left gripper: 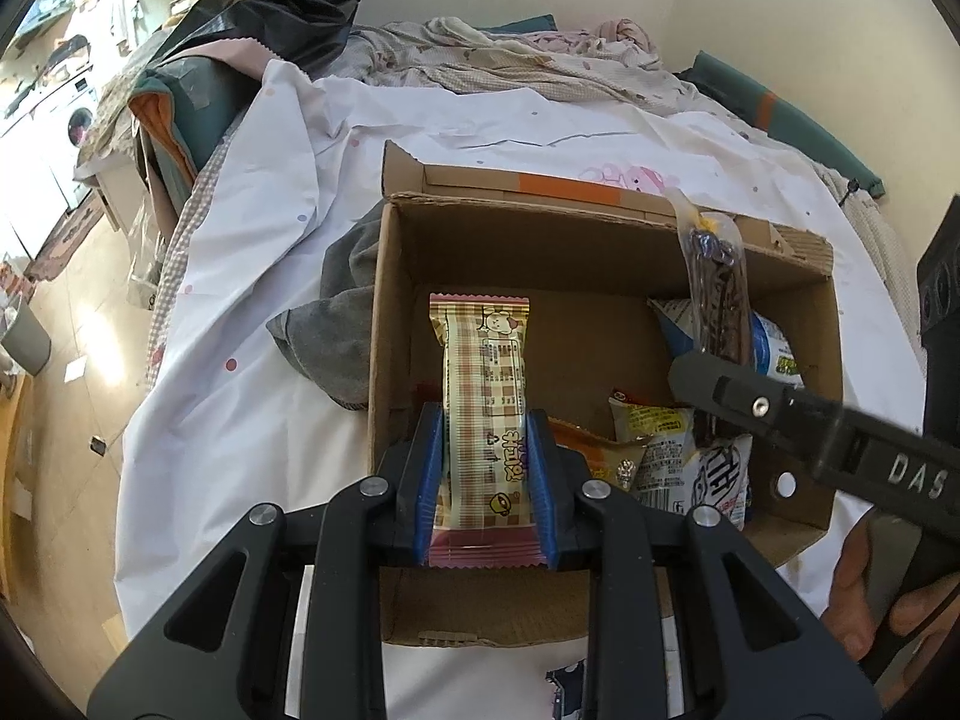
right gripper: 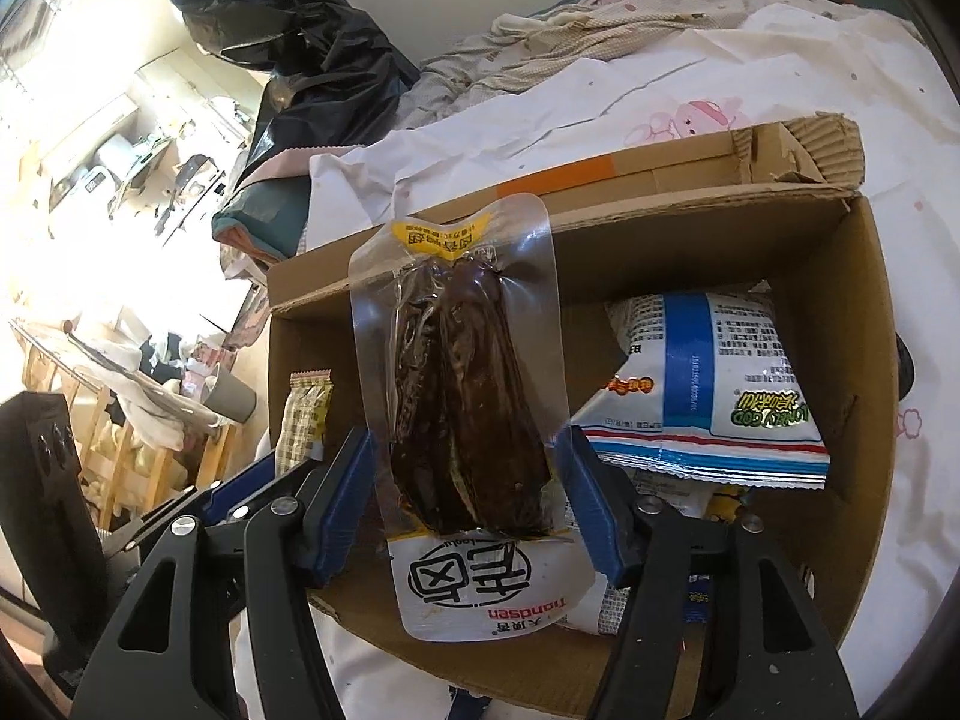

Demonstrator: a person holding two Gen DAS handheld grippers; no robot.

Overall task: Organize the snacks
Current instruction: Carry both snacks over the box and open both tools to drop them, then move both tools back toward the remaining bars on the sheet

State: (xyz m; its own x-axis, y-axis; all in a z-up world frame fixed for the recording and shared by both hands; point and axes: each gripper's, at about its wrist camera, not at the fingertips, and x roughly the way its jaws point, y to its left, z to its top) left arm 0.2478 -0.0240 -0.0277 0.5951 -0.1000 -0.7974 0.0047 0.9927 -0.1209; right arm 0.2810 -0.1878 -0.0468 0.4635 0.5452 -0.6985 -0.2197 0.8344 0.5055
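Note:
An open cardboard box (left gripper: 396,300) lies on a white bedsheet; it also shows in the right wrist view (right gripper: 852,312). My left gripper (left gripper: 485,450) is shut on a plaid yellow-and-pink snack bar (left gripper: 483,384), held over the box's left side. My right gripper (right gripper: 471,492) is shut on a clear vacuum pack of dark brown meat snack (right gripper: 462,384), held over the box; this pack shows in the left wrist view (left gripper: 717,294) at the box's right. A blue-and-white snack bag (right gripper: 708,372) and several small packets (left gripper: 660,450) lie inside the box.
A grey cloth (left gripper: 336,324) lies against the box's left wall. Crumpled bedding (left gripper: 540,60) and a black plastic bag (left gripper: 288,0) sit behind the box. The bed's left edge drops to a wooden floor (left gripper: 66,330).

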